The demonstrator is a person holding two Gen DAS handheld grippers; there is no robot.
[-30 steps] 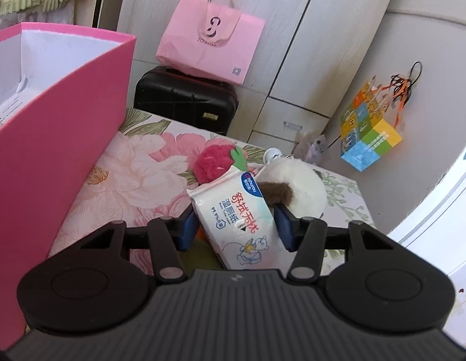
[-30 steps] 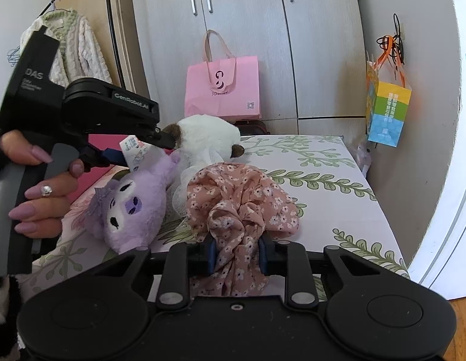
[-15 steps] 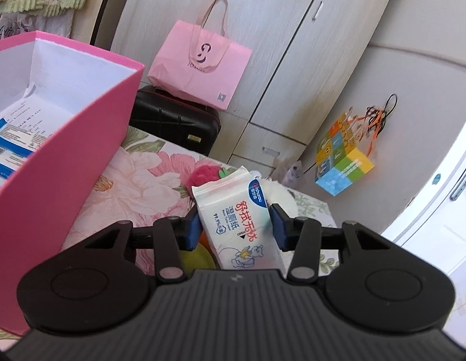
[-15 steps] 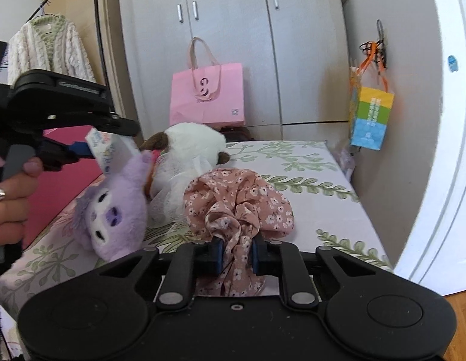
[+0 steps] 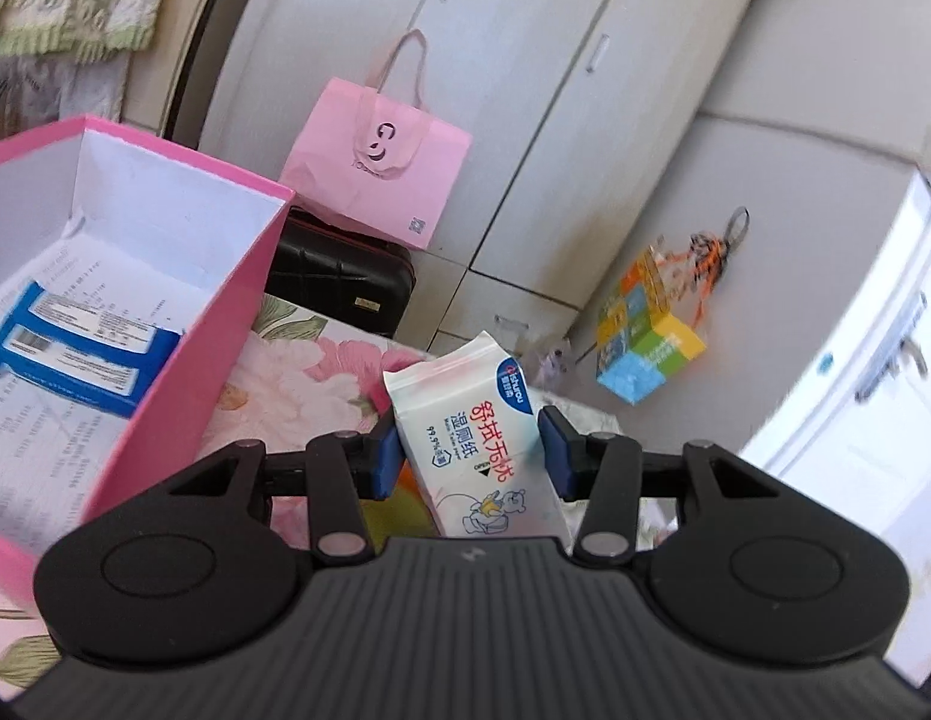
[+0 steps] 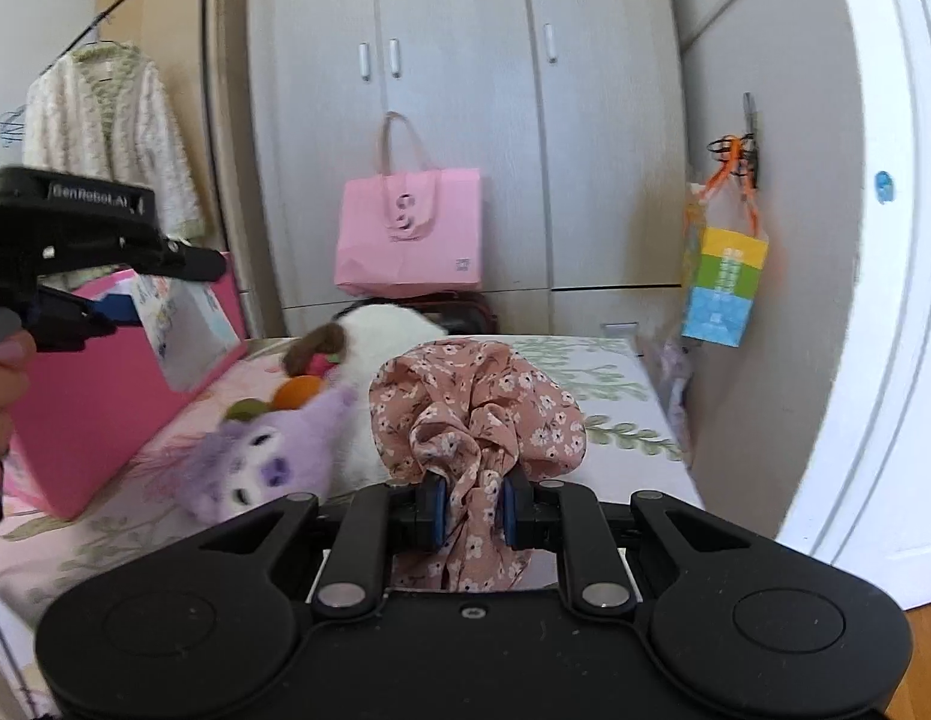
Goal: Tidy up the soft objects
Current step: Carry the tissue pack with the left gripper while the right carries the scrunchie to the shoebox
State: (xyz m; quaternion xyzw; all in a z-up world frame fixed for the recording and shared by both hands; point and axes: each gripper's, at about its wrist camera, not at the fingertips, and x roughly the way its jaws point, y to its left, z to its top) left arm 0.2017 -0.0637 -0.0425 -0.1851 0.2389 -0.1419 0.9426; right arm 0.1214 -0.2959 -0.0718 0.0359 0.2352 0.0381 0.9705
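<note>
Since earlier, left gripper [image 5: 468,450] carries the white wet-wipe packet [image 5: 477,444], clamped, nearer the open pink cardboard box [image 5: 183,372] | right gripper [image 6: 471,507] lifts the pinched pink floral fabric scrunchie [image 6: 477,414] above the floral bedsheet [image 6: 609,384].

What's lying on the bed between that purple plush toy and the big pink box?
In the right wrist view, only bare flowered bedsheet separates the purple plush from the pink box.

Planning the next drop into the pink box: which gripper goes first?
Left. The left gripper holds the wipes pack right beside the pink box's open top. The right gripper, clamping the floral scrunchie, sits farther away.
</note>
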